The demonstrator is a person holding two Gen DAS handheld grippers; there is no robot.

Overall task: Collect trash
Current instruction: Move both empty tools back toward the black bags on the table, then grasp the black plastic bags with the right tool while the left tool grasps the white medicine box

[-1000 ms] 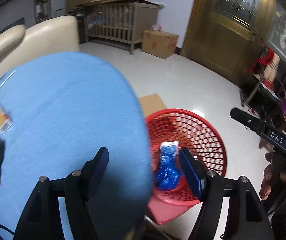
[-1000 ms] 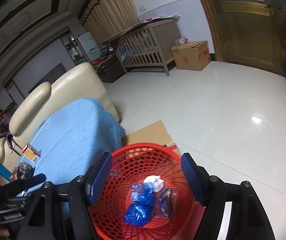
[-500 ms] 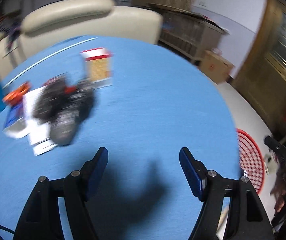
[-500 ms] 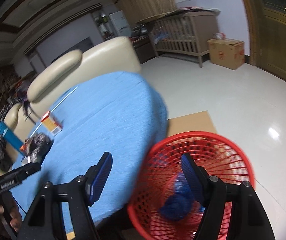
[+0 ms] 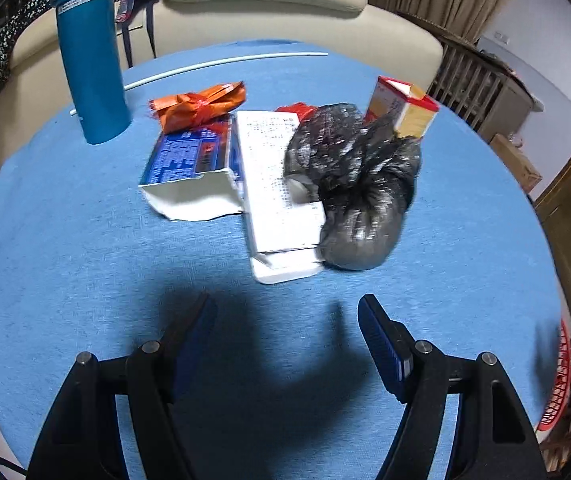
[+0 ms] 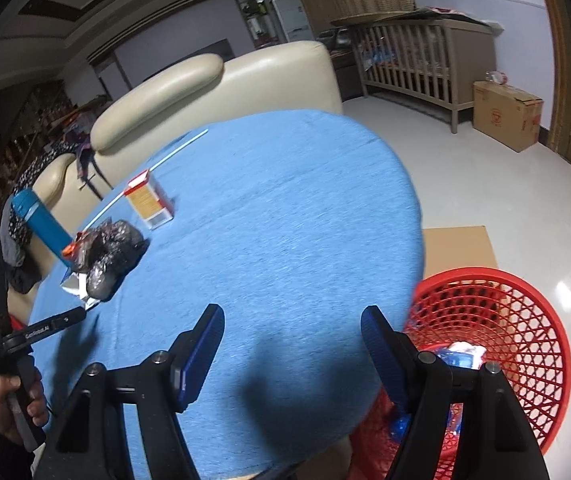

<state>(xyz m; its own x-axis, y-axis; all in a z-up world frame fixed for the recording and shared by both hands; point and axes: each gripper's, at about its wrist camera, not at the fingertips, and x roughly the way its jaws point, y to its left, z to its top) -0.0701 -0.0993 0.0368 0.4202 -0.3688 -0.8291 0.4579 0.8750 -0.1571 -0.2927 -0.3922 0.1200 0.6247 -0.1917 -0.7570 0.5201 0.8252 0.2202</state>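
- Two grippers hovered over the blue-clothed table [image 5: 65,260], both with fingers spread wide and nothing between them.
- From the left wrist view, the left gripper [image 5: 285,344] faced a cluster of trash near the middle of the table, its fingertips just short of the nearest piece and casting a dark shadow on the cloth.
- Nearest lay a white printed carton [image 5: 277,200], flattened, with a crumpled black plastic bag [image 5: 357,188] resting partly on its right edge.
- Left of that carton and touching it lay a blue-and-white torn box [image 5: 189,168], with an orange wrapper [image 5: 197,104] at its far end.
- Behind the bag stood a red-and-yellow small box [image 5: 405,112], tilted.
- A tall blue bottle [image 5: 89,52] stood upright at the far left, apart from the pile, and a thin white straw [image 5: 221,64] lay along the far edge.
- In the right wrist view, the right gripper [image 6: 293,344] hung over the table's near-right edge, well apart from the pile.
- A red mesh basket [image 6: 525,320] sat on the floor just beside the table, holding blue and white wrappers [image 6: 461,354].
- A cream sofa [image 6: 205,92] stood behind the table.
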